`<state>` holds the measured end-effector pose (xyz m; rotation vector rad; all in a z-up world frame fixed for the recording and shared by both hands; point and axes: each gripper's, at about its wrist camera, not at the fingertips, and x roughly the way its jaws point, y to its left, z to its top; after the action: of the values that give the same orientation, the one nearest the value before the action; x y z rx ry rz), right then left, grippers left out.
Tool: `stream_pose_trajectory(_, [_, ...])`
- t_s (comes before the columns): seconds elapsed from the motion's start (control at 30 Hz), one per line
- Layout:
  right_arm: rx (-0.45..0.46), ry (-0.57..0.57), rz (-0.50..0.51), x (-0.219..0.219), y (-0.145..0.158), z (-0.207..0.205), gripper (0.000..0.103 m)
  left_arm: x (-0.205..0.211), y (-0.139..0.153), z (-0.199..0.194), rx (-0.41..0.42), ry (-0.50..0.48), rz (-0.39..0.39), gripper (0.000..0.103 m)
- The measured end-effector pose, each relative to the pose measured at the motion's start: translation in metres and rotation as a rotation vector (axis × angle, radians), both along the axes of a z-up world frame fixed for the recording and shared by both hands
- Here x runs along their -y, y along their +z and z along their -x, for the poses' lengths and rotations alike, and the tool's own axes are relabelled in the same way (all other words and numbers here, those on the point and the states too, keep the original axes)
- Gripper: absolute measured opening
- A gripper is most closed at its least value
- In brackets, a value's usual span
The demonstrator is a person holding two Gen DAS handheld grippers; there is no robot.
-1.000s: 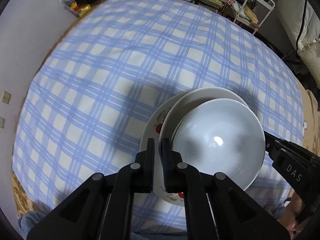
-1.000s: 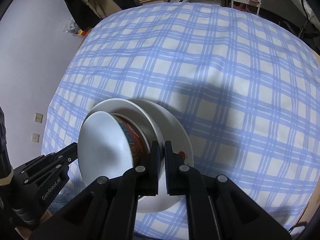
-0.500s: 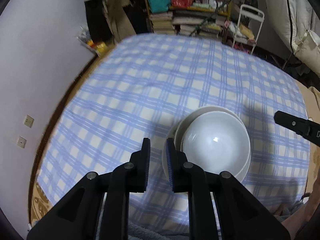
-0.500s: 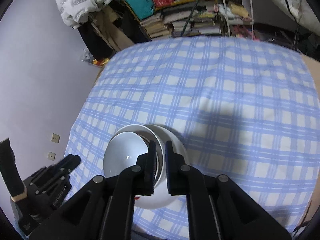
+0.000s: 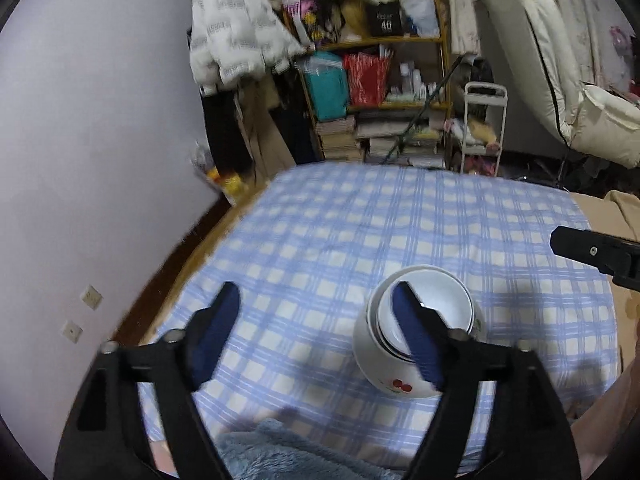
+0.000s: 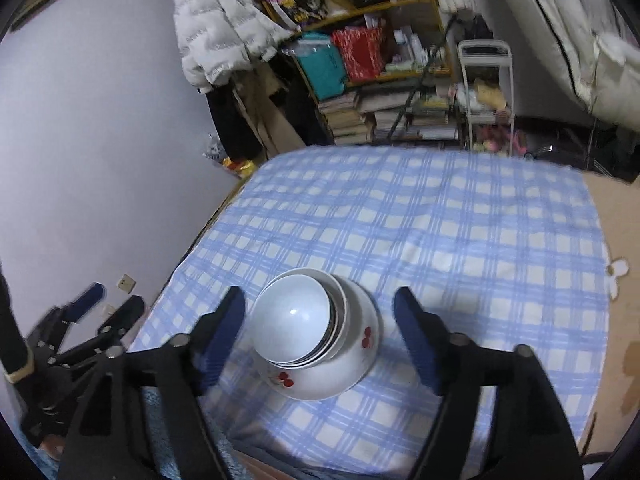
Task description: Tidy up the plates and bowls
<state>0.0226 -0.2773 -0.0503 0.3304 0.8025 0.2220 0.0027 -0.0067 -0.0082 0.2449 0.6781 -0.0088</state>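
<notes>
In the left wrist view, the left claw (image 5: 316, 320) is seen spread wide, gripping nothing; the stack of white ceramic bowls on a cherry-printed plate (image 5: 420, 320) lies at four o'clock on the blue-checked cloth-covered bench (image 5: 400, 220)

In the right wrist view, the right claw (image 6: 320, 320) is likewise spread, with the stack (image 6: 316, 332) framed between its fingers, untouched

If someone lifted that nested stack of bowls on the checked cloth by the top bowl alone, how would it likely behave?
The stack of bowls looks glazed, so the top bowl would probably slip free alone. It seems hard, heavy and chip-prone. On the soft checked cloth the off-centre nesting may tip if pushed. Both tongs, left and right, are open.
</notes>
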Motion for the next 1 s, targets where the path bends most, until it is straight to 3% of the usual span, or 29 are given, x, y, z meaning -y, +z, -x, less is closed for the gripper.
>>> stream_pose_trajectory(0.1, [0.052,-0.022,0.019,0.000,0.007,0.012,0.089,-0.002,0.006,0.017,0.081,0.021,-0.021,0.090])
stream_pose_trajectory(0.23, [0.130,-0.021,0.044,-0.004,0.017,0.027,0.102,-0.002,0.008,0.033,0.166,0.018,-0.042,0.095])
stream_pose_trajectory(0.33, [0.175,-0.018,0.071,-0.006,0.019,0.036,0.102,-0.001,0.005,0.040,0.199,0.008,-0.056,0.096])
stream_pose_trajectory(0.47, [0.213,-0.041,0.100,-0.008,0.022,0.044,0.103,-0.004,-0.003,0.047,0.213,0.019,-0.054,0.097])
stream_pose_trajectory(0.7, [0.310,-0.068,0.241,-0.022,0.026,0.059,0.103,-0.009,-0.008,0.053,0.227,0.036,-0.032,0.098])
stream_pose_trajectory(1.0, [0.287,-0.048,0.261,-0.027,0.019,0.054,0.103,-0.016,-0.012,0.043,0.190,0.037,0.018,0.098])
